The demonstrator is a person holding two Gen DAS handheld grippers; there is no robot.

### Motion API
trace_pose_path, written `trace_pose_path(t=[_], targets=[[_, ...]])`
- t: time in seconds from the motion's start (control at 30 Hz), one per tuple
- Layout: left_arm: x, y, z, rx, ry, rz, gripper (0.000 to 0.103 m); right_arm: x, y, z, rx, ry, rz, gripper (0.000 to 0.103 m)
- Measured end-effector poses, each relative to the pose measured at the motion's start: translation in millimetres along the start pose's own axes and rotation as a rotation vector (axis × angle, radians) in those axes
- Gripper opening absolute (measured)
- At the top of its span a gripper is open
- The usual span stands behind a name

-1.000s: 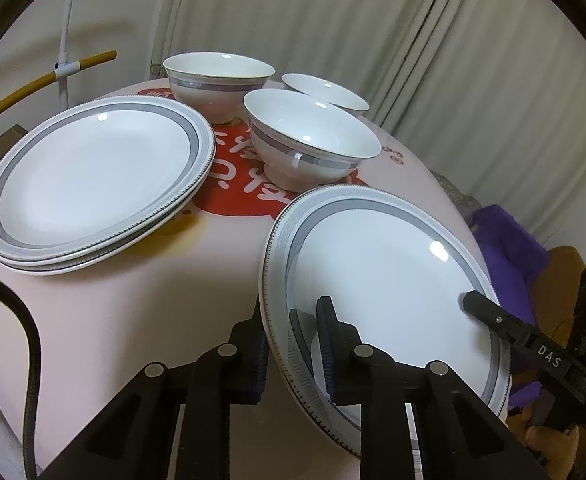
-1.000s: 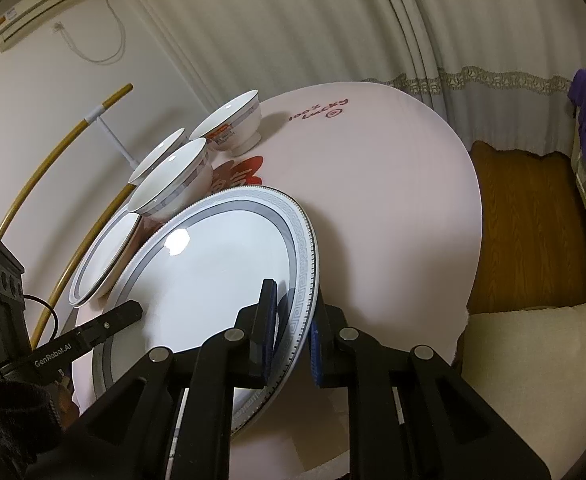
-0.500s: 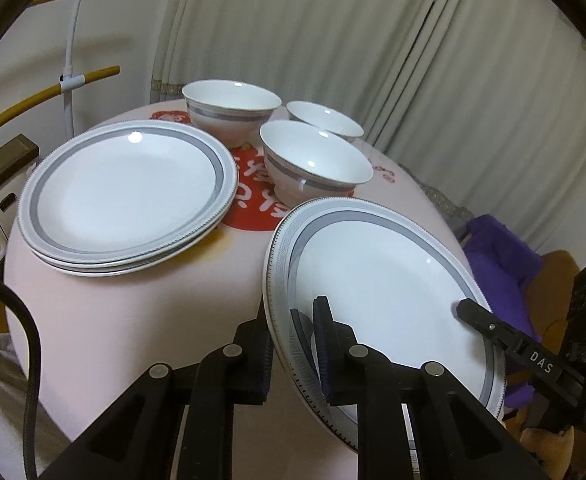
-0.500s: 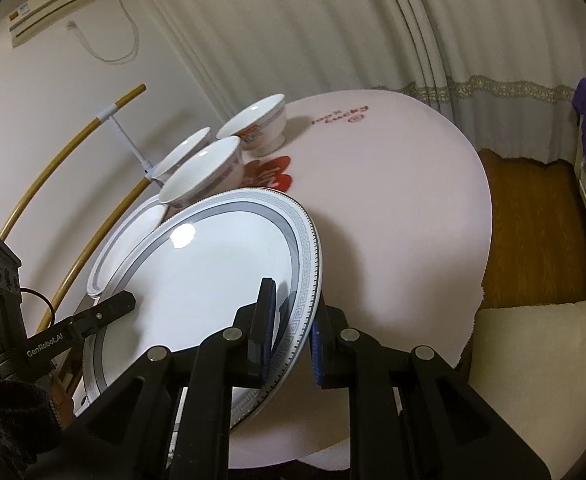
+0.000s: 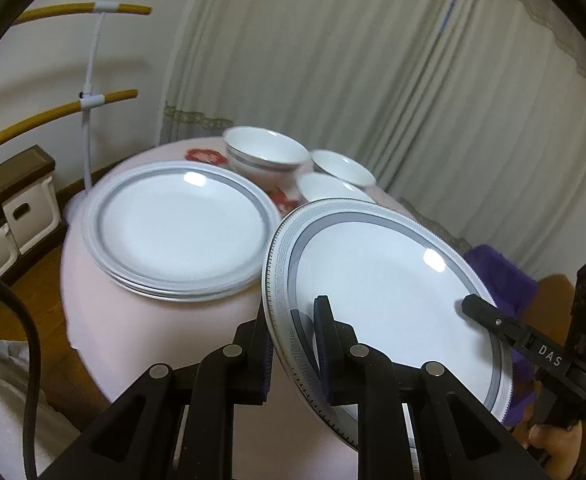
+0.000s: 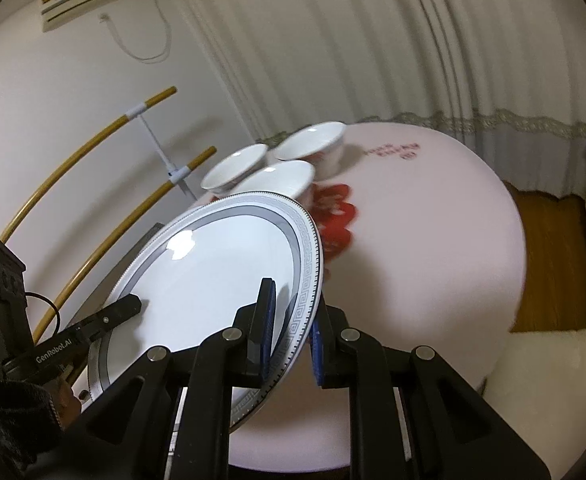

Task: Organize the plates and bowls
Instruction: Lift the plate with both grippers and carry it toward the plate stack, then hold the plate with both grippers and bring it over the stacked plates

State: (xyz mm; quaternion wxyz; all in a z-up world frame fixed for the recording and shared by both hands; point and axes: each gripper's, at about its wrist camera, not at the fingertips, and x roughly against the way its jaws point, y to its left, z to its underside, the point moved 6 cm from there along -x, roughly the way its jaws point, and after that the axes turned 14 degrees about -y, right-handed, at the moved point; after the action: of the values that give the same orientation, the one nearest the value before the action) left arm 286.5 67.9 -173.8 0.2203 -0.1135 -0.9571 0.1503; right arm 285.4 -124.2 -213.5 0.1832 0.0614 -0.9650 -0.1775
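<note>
Left claw: closed on the near-left rim of the lifted plate, one finger above the rim and one below.
Right claw: clamped on the opposite rim of the same plate.
Lifted plate: held between both claws, above the desk, tilted, just beside the plate stack.
Bowls: three bowls grouped behind the stack, apart from it.
Step in hand: likely carrying the plate over to the stack.
Doing it well: level the plate, keep both grips even, centre it over the stack, lower gently, release both sides together.
</note>
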Motion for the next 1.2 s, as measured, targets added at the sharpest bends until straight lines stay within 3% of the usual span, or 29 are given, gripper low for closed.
trace_pose_path(t=[0.53,0.83,1.2], targets=[[17,99,-23,0.103,-0.083,-0.150,0.015,-86,84,4,0.077,0.070,-0.117,0.015],[-9,121,-29,0.118,-0.081,-0.191,0.015,-132,107,10,0.095,0.115,-0.131,0.015],[-56,133,-37,0.127,-0.052,-0.210,0.015,-156,101,21,0.092,0.157,-0.116,0.015]])
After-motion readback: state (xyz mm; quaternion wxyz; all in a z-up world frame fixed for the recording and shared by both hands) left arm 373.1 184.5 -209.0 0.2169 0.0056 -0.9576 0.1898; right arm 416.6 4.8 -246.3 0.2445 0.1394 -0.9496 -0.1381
